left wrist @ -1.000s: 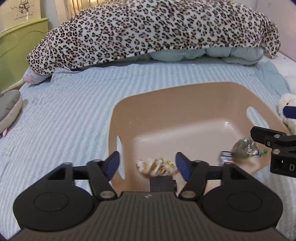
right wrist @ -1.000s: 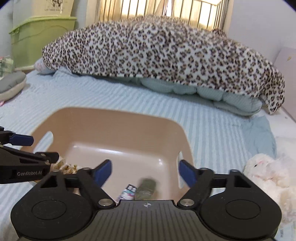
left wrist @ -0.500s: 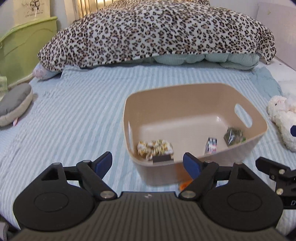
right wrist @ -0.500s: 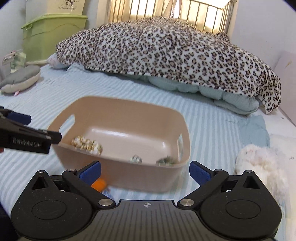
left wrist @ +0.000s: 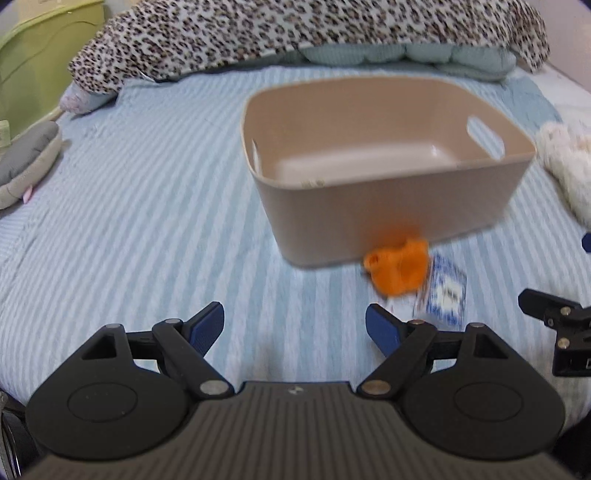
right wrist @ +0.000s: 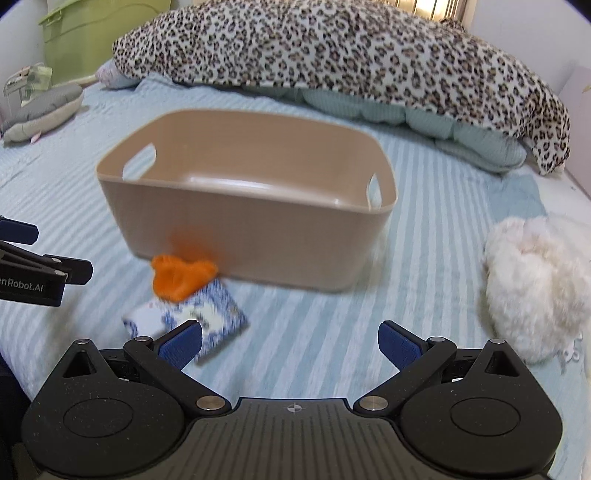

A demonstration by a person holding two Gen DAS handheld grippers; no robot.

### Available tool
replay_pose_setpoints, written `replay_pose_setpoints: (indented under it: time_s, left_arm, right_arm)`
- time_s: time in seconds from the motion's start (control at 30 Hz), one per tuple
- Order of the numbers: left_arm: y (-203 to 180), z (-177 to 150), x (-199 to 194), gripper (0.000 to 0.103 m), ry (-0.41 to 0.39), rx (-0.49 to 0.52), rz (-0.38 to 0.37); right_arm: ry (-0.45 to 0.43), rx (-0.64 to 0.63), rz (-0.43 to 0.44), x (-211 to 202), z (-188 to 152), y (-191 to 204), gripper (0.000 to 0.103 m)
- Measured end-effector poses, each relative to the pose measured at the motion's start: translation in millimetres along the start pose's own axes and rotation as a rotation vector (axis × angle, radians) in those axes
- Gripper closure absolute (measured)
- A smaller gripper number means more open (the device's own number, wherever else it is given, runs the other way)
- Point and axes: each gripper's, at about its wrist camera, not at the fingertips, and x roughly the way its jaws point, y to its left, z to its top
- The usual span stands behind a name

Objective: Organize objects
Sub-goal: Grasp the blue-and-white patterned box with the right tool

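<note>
A tan plastic bin [left wrist: 388,206] [right wrist: 251,236] with cut-out handles stands on the striped bed. An orange soft item [left wrist: 397,269] [right wrist: 181,277] lies against its near wall. A blue-and-white packet [left wrist: 445,291] [right wrist: 207,314] lies just in front of the orange item. My left gripper [left wrist: 294,325] is open and empty, above the bed short of the bin. My right gripper [right wrist: 290,341] is open and empty, its left finger over the packet's near edge. The bin's contents are mostly hidden by its near wall.
A white plush toy [right wrist: 535,284] [left wrist: 565,162] lies right of the bin. A leopard-print blanket [right wrist: 332,55] over a teal quilt fills the back. A grey cushion [left wrist: 26,162] and a green storage box [right wrist: 96,33] are at the left.
Both grippers have pulled back and lowered away from the bin. The bin's inside items have dropped out of sight; the orange item and packet in front of it have come into view.
</note>
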Motion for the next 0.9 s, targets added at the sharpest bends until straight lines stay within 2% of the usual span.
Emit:
replay_pose_setpoints:
  time_s: [0.27, 0.47, 0.77, 0.9]
  left_arm:
    - [-13.3, -22.0, 21.6, 0.019, 0.1, 0.033, -0.076]
    - [-25.2, -28.5, 39.2, 0.019, 0.136, 0.072, -0.109]
    - [-19.3, -22.4, 65.0, 0.019, 0.109, 0.015, -0.16]
    - [-22.2, -19.8, 65.0, 0.019, 0.093, 0.062, -0.155]
  right_arm:
    - [0.088, -0.032, 0.016, 23.2, -20.4, 4.0, 0.0]
    - [0.128, -0.025, 0.026, 36.6, -29.2, 5.9, 0.0]
    - [0.135, -0.05, 0.083, 51.6, -30.9, 11.1, 0.0]
    - [0.123, -0.058, 0.118, 55.9, -25.4, 11.9, 0.0]
